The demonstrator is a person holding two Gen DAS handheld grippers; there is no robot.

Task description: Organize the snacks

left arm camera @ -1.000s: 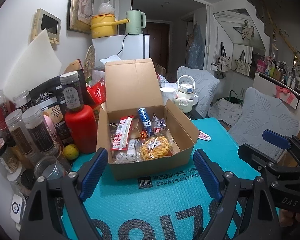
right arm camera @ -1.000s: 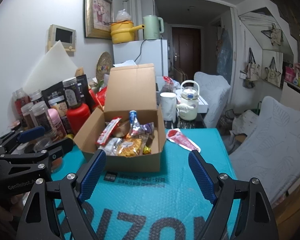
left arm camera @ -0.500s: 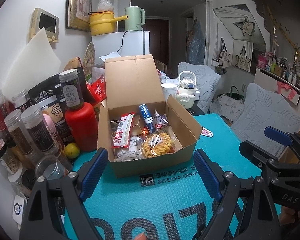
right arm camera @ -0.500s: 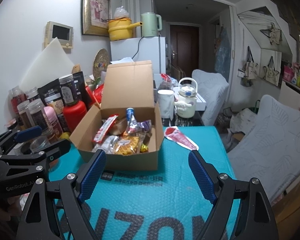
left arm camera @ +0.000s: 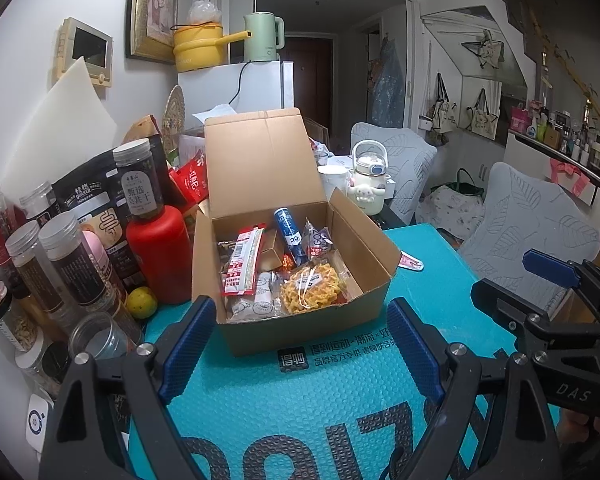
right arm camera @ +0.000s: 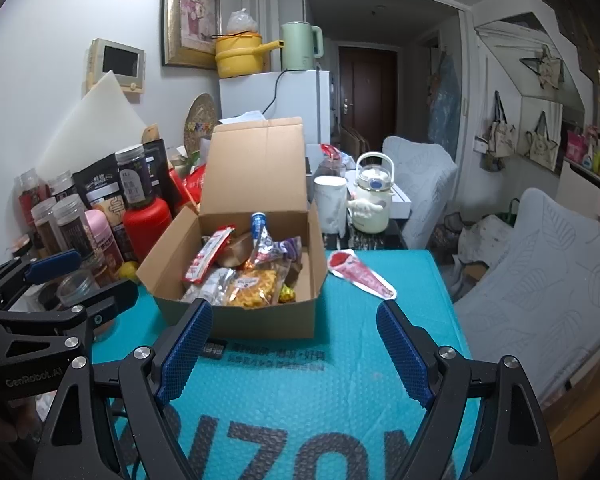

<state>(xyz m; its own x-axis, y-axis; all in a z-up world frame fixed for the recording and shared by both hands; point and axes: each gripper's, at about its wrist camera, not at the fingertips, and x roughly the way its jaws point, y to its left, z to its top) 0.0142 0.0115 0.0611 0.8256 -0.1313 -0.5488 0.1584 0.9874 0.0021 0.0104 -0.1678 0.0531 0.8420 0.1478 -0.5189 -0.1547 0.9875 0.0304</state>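
Note:
An open cardboard box (left arm camera: 308, 328) (right arm camera: 260, 320) stands on the teal bubble mat (left arm camera: 300, 400) with its lid up. Inside lie several snacks: a red-and-white packet (left arm camera: 242, 264), a blue tube (left arm camera: 288, 232), a yellow noodle snack (left arm camera: 312, 288) (right arm camera: 252, 290) and a purple wrapper (right arm camera: 284, 248). A red cone-shaped packet (right arm camera: 360, 274) lies on the mat to the right of the box. My left gripper (left arm camera: 298, 308) hovers open just in front of the box, holding nothing. My right gripper (right arm camera: 294, 308) is open too, nothing between its fingers, a little right of the left one.
Several jars (left arm camera: 76, 264), a red bottle (left arm camera: 160, 252) and a lime (left arm camera: 141, 302) crowd the left of the box. Behind it stand a white mug (right arm camera: 330, 208) and a cream kettle-shaped bottle (left arm camera: 370, 184). Padded chairs (right arm camera: 540, 280) flank the right side.

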